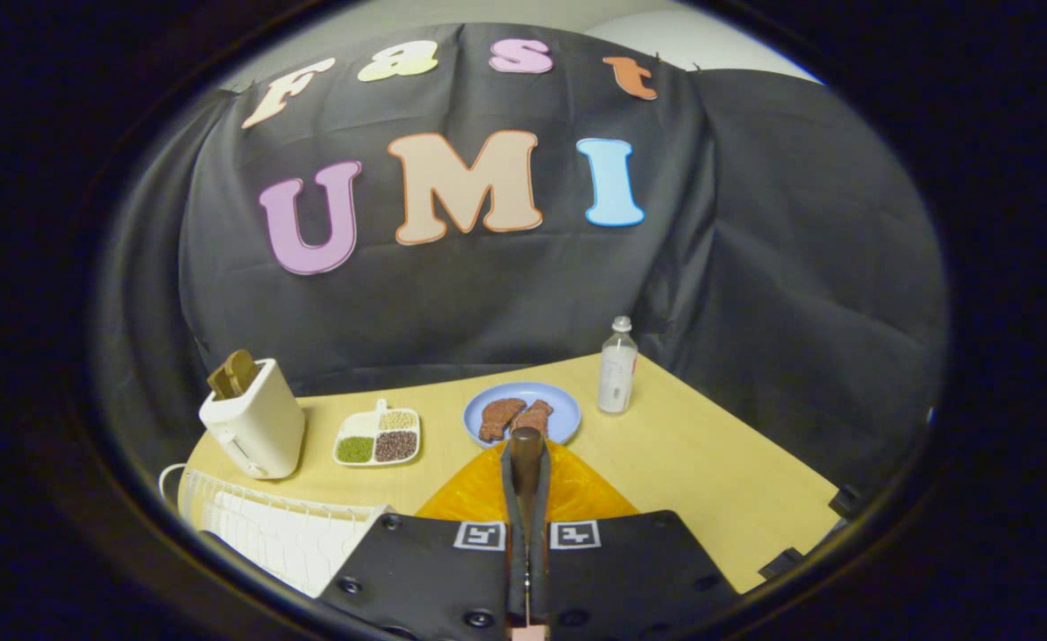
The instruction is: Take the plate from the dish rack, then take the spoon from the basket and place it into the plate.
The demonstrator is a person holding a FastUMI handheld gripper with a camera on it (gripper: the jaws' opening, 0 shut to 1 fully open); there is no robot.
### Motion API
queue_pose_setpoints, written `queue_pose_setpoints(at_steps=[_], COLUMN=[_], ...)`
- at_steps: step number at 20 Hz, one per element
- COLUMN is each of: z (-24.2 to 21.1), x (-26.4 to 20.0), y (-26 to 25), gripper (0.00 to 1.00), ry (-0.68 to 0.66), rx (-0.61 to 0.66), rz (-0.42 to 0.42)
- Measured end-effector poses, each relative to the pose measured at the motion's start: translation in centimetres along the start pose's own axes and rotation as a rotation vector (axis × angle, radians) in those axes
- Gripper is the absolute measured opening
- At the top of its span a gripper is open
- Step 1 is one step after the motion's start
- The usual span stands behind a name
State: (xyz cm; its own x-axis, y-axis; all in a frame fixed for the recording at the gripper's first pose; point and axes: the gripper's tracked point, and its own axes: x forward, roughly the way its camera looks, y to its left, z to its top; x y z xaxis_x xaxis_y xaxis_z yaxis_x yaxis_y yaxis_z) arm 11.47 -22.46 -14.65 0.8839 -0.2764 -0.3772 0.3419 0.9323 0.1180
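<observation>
My gripper (526,485) is shut on a brown wooden spoon (526,443). The fingers stand close together with the spoon between them, and its rounded end sticks out past the fingertips. Under the fingers and just ahead of them, an orange plate (474,494) lies flat on the wooden table. The spoon hangs over the plate's middle; I cannot tell whether it touches the plate. The rest of the spoon is hidden between the fingers. The white wire dish rack (265,525) stands to the left of the fingers.
Beyond the orange plate sits a blue plate (564,423) with two brown pieces of food. A clear bottle (617,367) stands to its right. On its left are a divided tray of grains (378,437) and a white toaster (255,425) with bread.
</observation>
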Motion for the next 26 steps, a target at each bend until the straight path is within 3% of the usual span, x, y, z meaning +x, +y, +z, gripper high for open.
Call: queue_pose_setpoints(at_steps=[5,10,16,26], z=[2.2,0.6,-5.6,-15.4], x=[-3.8,-6.9,-8.3,-8.7], y=[-1.3,-4.0,-7.1,-10.4], gripper=[0.04,0.04,0.05,0.08], ry=[-0.044,-0.022,0.094,0.282], rx=[0.022,0.039,0.067,0.167], rz=[-0.030,-0.100,-0.175,-0.227])
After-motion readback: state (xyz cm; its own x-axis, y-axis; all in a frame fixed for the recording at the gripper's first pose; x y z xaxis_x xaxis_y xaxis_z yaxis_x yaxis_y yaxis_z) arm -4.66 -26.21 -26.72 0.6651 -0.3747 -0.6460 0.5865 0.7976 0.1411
